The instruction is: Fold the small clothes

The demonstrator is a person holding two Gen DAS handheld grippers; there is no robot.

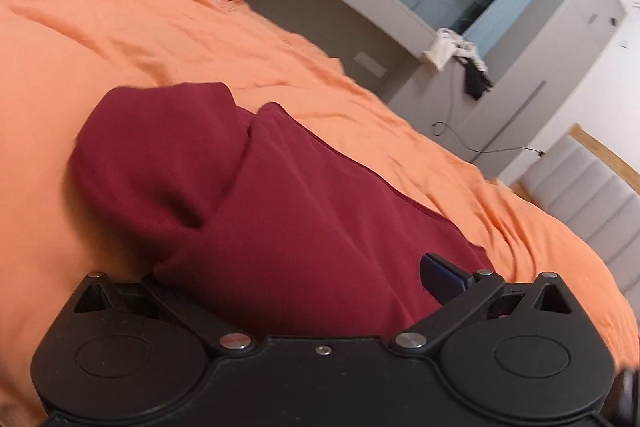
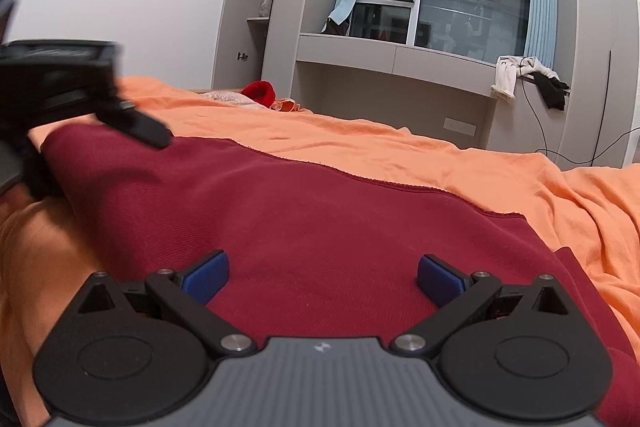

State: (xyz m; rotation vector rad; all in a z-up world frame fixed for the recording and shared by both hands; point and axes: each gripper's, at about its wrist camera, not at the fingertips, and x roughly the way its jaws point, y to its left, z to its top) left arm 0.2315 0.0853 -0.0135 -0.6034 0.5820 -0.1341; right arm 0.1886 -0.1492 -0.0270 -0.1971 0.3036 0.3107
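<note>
**Folding the maroon garment across the orange bedsheet**

Working both tools from my station, I see the maroon garment lying on the orange bedsheet. My right gripper hovers low over the cloth with its blue pads spread wide, holding nothing, probably lined up for the near hem. My left gripper has cloth heaped between its fingers; one pad is buried, so I cannot tell its grip. Only the left view shows the rolled-over fold; only the right view shows the flat far hem.
</note>
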